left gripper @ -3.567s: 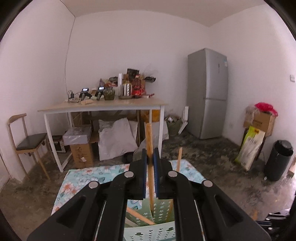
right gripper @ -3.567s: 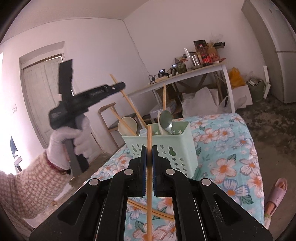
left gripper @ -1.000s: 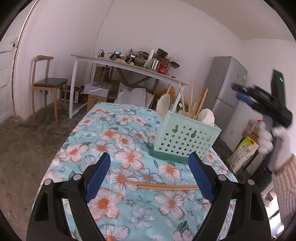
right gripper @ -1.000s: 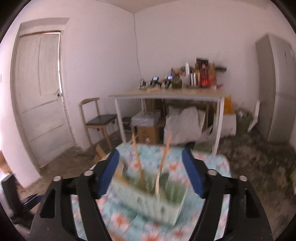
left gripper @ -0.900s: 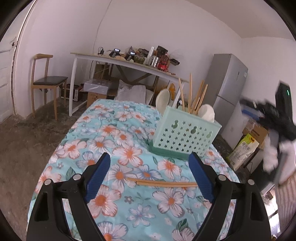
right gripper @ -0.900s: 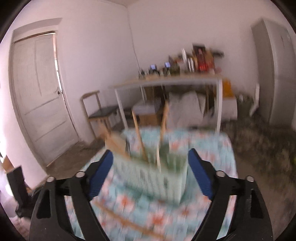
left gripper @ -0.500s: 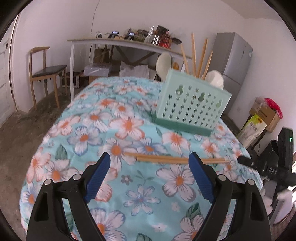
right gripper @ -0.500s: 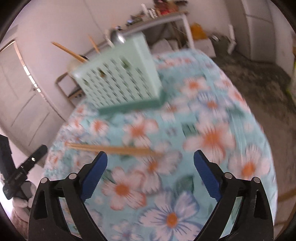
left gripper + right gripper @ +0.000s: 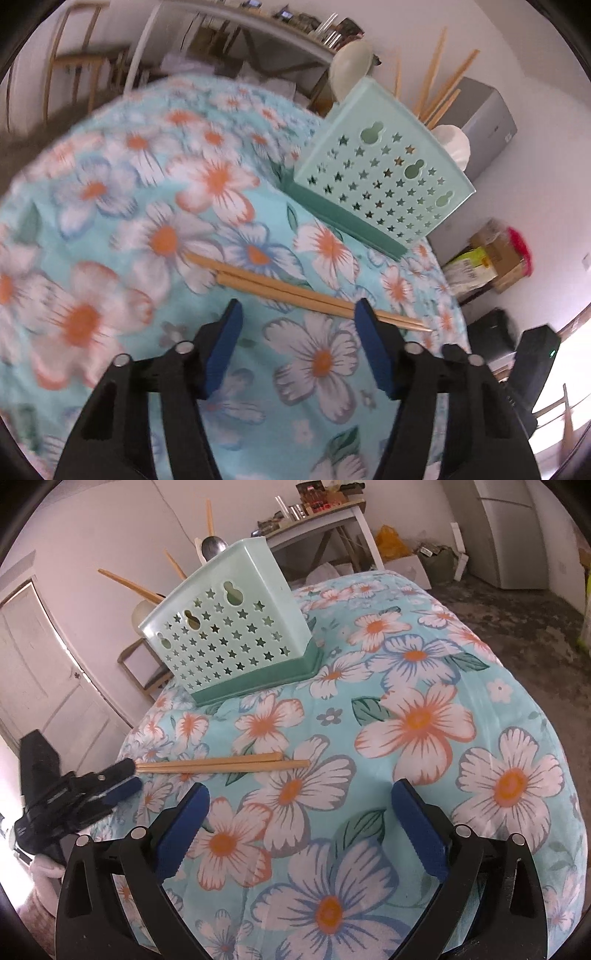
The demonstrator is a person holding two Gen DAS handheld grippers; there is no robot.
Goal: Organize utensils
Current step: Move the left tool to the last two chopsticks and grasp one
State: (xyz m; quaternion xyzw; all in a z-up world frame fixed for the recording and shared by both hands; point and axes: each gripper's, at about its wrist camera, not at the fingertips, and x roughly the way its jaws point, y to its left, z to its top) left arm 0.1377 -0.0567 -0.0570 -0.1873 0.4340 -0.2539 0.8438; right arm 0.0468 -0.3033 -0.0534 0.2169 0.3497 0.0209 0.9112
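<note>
Two wooden chopsticks lie side by side on the floral cloth, also in the right wrist view. My left gripper is open, low over the cloth, its fingertips straddling them. It shows in the right wrist view at the chopsticks' left ends. My right gripper is open and empty, just short of the chopsticks. A mint green holder with star holes stands behind, holding chopsticks and spoons; it also shows in the right wrist view.
The floral cloth covers a table that drops off at the right. A white table with clutter, a grey fridge and a chair stand beyond. Boxes and a black bin sit on the floor.
Both grippers dropped their chopsticks into the holder, opened, and came down low over the cloth. My left gripper has closed in on the two loose chopsticks.
</note>
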